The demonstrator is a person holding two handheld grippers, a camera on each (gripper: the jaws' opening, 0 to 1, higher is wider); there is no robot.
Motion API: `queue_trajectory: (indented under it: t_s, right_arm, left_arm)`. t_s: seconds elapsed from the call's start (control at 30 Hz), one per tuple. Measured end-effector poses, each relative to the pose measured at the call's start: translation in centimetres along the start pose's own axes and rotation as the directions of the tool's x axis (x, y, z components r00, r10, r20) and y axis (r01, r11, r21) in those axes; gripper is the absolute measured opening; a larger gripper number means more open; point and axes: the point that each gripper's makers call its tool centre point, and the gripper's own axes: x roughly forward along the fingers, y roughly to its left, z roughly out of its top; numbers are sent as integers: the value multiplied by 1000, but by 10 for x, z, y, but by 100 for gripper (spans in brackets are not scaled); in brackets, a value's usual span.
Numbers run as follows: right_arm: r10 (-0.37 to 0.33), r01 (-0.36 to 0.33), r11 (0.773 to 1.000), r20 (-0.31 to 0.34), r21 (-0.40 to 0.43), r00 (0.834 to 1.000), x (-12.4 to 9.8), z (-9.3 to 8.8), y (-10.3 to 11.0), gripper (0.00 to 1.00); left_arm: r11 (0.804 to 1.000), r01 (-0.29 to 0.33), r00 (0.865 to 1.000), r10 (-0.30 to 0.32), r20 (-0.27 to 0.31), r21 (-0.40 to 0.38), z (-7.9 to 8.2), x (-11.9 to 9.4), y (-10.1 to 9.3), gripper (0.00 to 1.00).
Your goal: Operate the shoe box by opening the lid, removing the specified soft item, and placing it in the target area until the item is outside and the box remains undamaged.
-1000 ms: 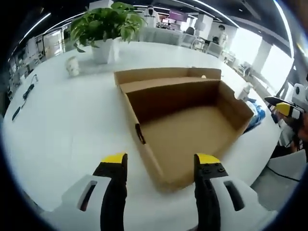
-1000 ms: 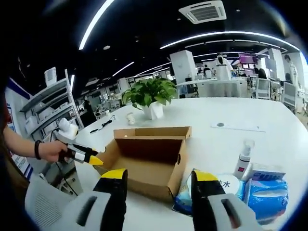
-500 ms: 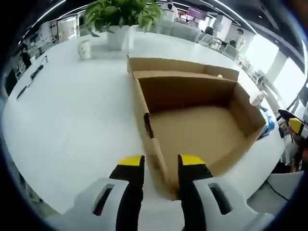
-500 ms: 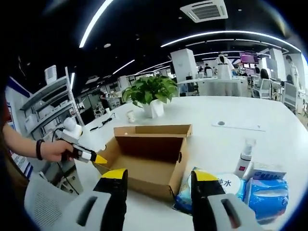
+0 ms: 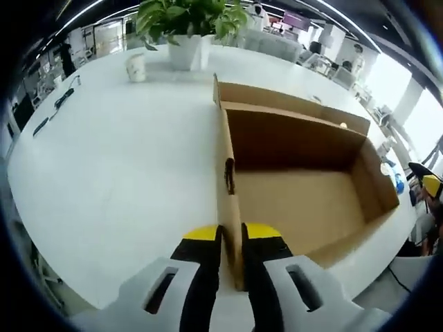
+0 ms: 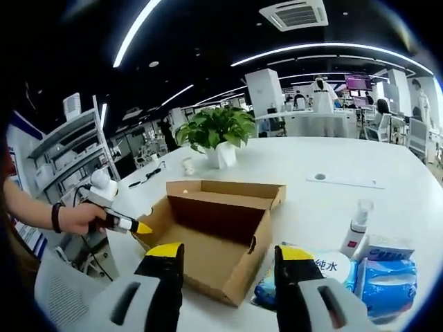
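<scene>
1. Two hand-held grippers work at one cardboard shoe box (image 5: 297, 187), which stands open on the white bench (image 5: 118, 159); its inside looks bare brown.
2. In the left gripper view, the left hand-held gripper (image 5: 231, 232) has its yellow-tipped jaws closed on the near end of the box's left wall, and the thin cardboard edge stands between the two jaws.
3. An oval hole in this same wall lies just beyond the jaws.
4. In the right gripper view, the left hand-held gripper (image 6: 131, 225) comes in from the left, held by a person's hand (image 6: 77, 216), and its yellow tip touches the left near corner of the shoe box (image 6: 211, 238).
5. The right hand-held gripper (image 6: 225, 254) is open (its jaws are well apart) and grips nothing; it hangs above the near edge of the box.
6. To the right of the box lie soft blue packs (image 6: 346, 277), the nearest one touching the box wall, and a small spray bottle (image 6: 357, 227) stands just behind them.
7. A potted plant (image 6: 216, 135) stands on the far side of the bench (image 6: 332, 166), behind the box, with a small white cup (image 6: 187, 168) to its left.
</scene>
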Motion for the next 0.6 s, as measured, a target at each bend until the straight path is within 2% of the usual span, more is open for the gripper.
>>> queue_trajectory:
  t_s: [0.33,0.5,0.6]
  right_arm:
    - [8,-8,1000,-18,-7,1000,17,3,7,49]
    - [-8,8,1000,-35,-11,999,29,10,2,48]
    - [-48,49,999,-48,9,998,38,14,-8,46]
  left_arm:
    - [1000,-26,999,26,20,-3,0,-2,3,7]
    - [1000,-22,999,22,25,-2,-1,-2,3,7]
    - [1000,-20,999,20,28,0,-1,-2,2,7]
